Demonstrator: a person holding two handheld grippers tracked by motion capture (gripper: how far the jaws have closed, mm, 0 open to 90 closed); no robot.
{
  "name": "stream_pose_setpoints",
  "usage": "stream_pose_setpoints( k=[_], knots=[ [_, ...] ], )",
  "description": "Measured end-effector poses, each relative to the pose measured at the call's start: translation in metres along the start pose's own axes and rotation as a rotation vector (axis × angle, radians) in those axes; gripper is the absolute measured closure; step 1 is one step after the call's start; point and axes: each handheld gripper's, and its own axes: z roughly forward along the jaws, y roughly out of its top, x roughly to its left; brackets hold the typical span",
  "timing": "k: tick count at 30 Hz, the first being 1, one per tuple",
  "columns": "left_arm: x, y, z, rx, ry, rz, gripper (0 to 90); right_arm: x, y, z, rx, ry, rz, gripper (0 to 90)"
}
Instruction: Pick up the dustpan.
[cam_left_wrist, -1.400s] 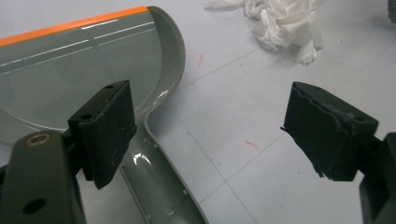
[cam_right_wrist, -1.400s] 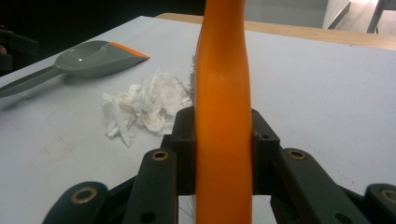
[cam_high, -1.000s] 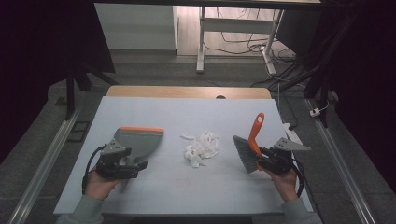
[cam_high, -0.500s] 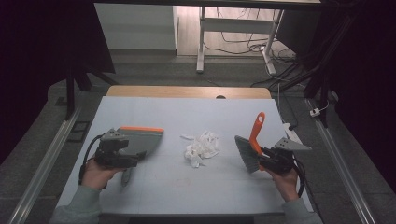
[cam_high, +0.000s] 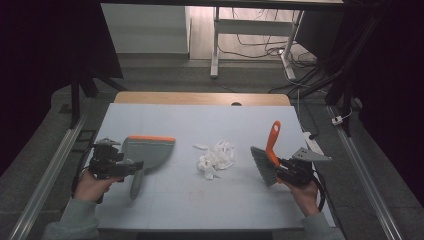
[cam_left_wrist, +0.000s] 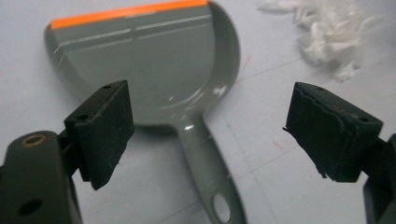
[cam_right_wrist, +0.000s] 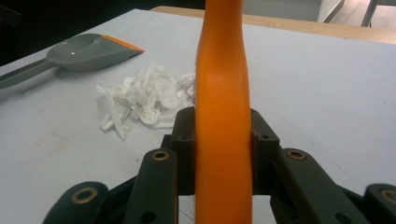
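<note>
A grey dustpan (cam_high: 148, 151) with an orange front lip lies flat on the table at the left, its handle (cam_left_wrist: 210, 172) pointing toward the person. My left gripper (cam_high: 131, 165) is open, just left of that handle; in the left gripper view (cam_left_wrist: 208, 135) the handle runs between the two wide-apart jaws, untouched. My right gripper (cam_high: 281, 167) is shut on the orange handle (cam_right_wrist: 223, 107) of a small brush (cam_high: 266, 159), whose grey bristles rest on the table at the right. A pile of torn white paper scraps (cam_high: 216, 157) lies between dustpan and brush.
The pale blue table top (cam_high: 210, 120) has a wooden strip (cam_high: 200, 98) along its far edge. Metal rails (cam_high: 47, 175) run along both sides. A white desk frame (cam_high: 216, 40) and cables stand on the floor beyond.
My left hand has pulled back to the left, off the dustpan body, and now sits beside its handle with the jaws apart. The right gripper and brush have stayed put.
</note>
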Motion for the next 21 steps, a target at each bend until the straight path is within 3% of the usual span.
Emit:
stream_pose_setpoints(
  k=[8, 12, 21],
  knots=[
    [0.004, -0.011, 0.015, 0.084, 0.013, -0.035, 12.6, 0.001, -0.001, 0.0, 0.007, 0.001, -0.002, 69.9],
    [0.006, -0.014, 0.024, 0.086, -0.002, -0.064, 10.7, 0.0, -0.001, 0.0, 0.008, 0.0, -0.001, 69.9],
    [0.007, -0.018, 0.041, 0.106, -0.032, -0.087, 10.3, 0.0, -0.002, 0.001, 0.013, 0.001, 0.002, 69.9]
  ],
)
